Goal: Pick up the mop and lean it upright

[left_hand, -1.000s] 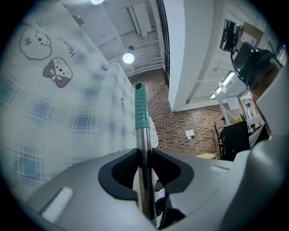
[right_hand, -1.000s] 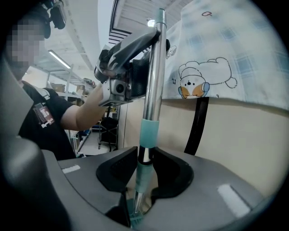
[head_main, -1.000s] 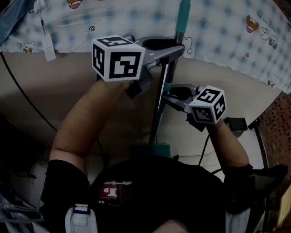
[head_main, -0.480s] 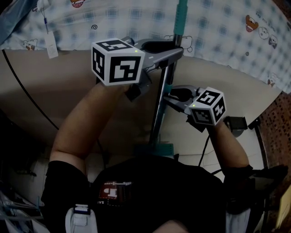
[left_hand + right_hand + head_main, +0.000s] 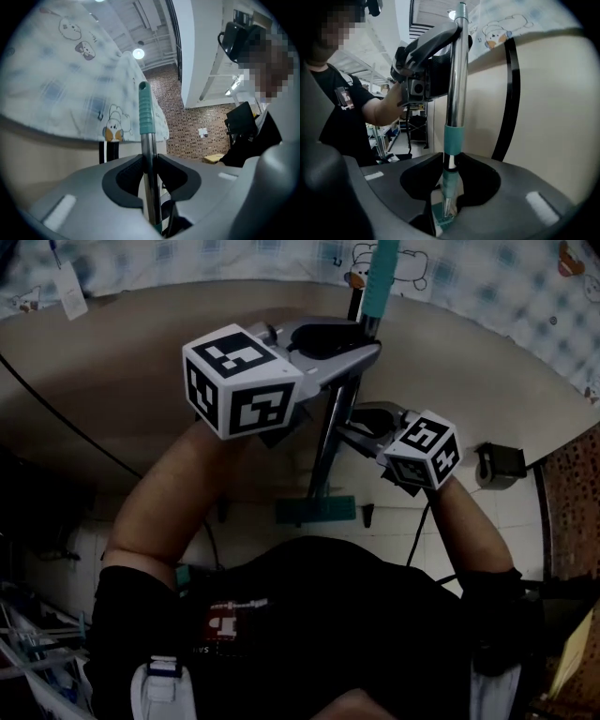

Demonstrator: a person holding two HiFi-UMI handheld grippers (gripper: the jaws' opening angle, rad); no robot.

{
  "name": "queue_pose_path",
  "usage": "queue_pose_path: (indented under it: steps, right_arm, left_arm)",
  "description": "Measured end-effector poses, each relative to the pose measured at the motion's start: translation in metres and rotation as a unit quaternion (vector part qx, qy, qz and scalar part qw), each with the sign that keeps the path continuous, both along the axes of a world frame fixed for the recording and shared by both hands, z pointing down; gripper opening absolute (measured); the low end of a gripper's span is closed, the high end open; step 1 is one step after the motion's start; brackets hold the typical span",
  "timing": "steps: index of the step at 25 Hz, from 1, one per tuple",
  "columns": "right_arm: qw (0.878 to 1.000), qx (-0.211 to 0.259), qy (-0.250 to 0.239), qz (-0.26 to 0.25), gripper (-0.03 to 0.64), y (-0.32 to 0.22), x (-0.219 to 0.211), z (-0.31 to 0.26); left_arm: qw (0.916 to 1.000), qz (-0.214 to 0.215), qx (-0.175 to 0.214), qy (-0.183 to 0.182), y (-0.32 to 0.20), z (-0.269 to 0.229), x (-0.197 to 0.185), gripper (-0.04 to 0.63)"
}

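The head camera looks steeply down on the mop pole (image 5: 330, 442) from above. The camera on the left gripper (image 5: 364, 341) faces that pole close-up, high; that on the right gripper (image 5: 352, 434), close-up, lower. All three share the pole.

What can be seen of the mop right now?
The mop stands nearly upright: a shiny metal pole with a ribbed teal grip on top, a teal collar lower down and a flat teal head at the bottom, near the floor. The left gripper is shut on the pole just below the grip; the right gripper is shut on it lower, at the collar. Whether the mop touches the beige panel behind cannot be told.
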State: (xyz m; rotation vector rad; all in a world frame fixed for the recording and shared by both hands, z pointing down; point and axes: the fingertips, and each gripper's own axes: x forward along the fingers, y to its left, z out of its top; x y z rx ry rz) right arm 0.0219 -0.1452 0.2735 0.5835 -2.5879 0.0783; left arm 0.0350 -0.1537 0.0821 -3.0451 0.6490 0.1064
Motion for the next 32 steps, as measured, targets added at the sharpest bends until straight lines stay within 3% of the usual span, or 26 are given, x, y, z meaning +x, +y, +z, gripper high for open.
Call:
queue_pose_path:
  steps: [8, 14, 18, 32]
  right_arm:
    - [0.997, -0.079, 0.01, 0.018, 0.109, -0.005, 0.0, 0.133]
    - [0.993, -0.103, 0.048, 0.029, 0.107, -0.008, 0.001, 0.227]
    - [0.988, -0.131, 0.069, 0.037, 0.106, -0.001, 0.004, 0.285]
    - [0.976, -0.181, 0.108, 0.056, 0.106, -0.003, 0.006, 0.408]
  left_arm:
    - [0.9968, 0.001, -0.073, -0.035, -0.016, 0.139, 0.006, 0.089]
    - [0.9942, -0.003, -0.08, -0.072, -0.019, 0.234, 0.011, 0.089]
    - [0.9899, -0.008, -0.106, -0.094, -0.021, 0.294, 0.013, 0.089]
    - [0.9805, -0.002, -0.141, -0.137, -0.03, 0.421, 0.02, 0.089]
